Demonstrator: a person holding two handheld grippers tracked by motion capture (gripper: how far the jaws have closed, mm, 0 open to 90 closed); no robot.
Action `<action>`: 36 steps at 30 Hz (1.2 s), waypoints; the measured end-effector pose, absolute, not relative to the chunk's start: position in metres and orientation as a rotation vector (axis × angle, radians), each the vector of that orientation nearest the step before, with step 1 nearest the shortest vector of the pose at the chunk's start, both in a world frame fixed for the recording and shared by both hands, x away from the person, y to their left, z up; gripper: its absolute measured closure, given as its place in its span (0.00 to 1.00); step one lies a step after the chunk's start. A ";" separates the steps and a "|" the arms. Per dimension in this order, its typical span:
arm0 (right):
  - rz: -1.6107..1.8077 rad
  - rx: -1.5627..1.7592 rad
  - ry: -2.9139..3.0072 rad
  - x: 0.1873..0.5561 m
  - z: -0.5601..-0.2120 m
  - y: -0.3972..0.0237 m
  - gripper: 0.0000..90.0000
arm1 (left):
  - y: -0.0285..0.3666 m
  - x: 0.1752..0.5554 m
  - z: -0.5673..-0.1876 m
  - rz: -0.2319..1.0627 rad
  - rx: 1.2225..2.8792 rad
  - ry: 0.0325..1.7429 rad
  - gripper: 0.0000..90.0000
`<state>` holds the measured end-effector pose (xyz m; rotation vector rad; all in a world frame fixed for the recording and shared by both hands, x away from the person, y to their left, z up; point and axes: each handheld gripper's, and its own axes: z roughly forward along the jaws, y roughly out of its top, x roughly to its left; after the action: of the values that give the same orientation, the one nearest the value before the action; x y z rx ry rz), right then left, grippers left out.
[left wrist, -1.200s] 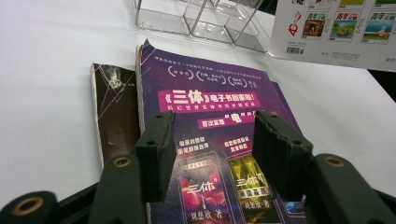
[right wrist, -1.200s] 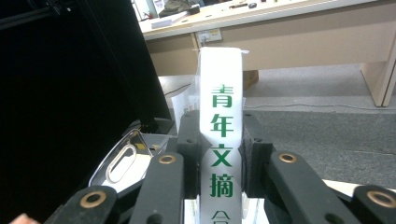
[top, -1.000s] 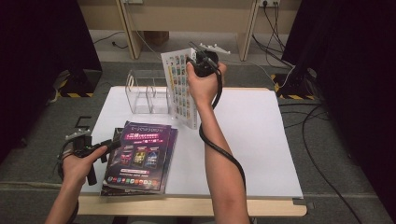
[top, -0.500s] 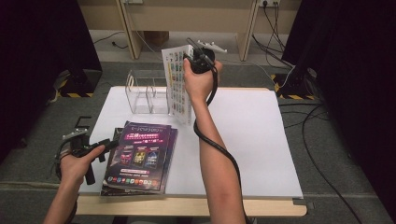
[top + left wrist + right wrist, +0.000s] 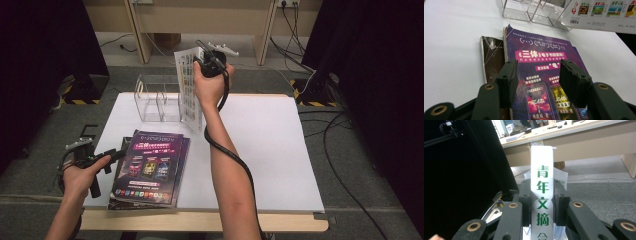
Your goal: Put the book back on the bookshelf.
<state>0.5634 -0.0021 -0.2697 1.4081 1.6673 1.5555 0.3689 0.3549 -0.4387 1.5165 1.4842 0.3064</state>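
High view shows a white table [image 5: 270, 150] that takes most of the middle, with grey floor around it. On its near left part lies a stack of magazines [image 5: 150, 170], flat, and the top one has a purple cover with small pictures on it. In the left gripper view a darker book [image 5: 492, 60] lies under the purple cover [image 5: 541, 65] and comes out at its left edge. At the far left part of the table stands a clear acrylic rack [image 5: 157, 97] with several compartments, well apart from the stack. The white magazine [image 5: 190, 85] is held upright in the air just beside the right end of the rack, its cover with many small coloured pictures turned to the left; its lower corner hangs near the table, and I cannot tell if it touches the rack. The right gripper [image 5: 210, 62] is clamped on the spine of this magazine from the top. In the right gripper view the white spine [image 5: 542, 195] with green characters stands between the two black jaws, and both pads press on it. The left gripper [image 5: 107, 156] rests at the near left edge of the table, just beside the stack, held in the left hand [image 5: 82, 175]. Its jaws stand apart with nothing between them, and they point over the purple cover toward the rack [image 5: 536, 12].
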 end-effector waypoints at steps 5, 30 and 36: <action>1.558 1.400 1.666 0.570 -0.268 0.004 0.82 | 0.355 0.369 -0.438 0.308 1.510 1.483 0.53; 1.525 1.362 1.645 0.585 -0.264 0.007 0.82 | 0.357 0.368 -0.441 0.304 1.511 1.490 0.53; 1.509 1.369 1.642 0.590 -0.270 0.005 0.82 | 0.357 0.368 -0.441 0.304 1.510 1.491 0.53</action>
<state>0.5895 0.0053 -0.2697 1.3691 1.6419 1.5089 0.3680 0.3575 -0.4412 1.5104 1.4912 0.3044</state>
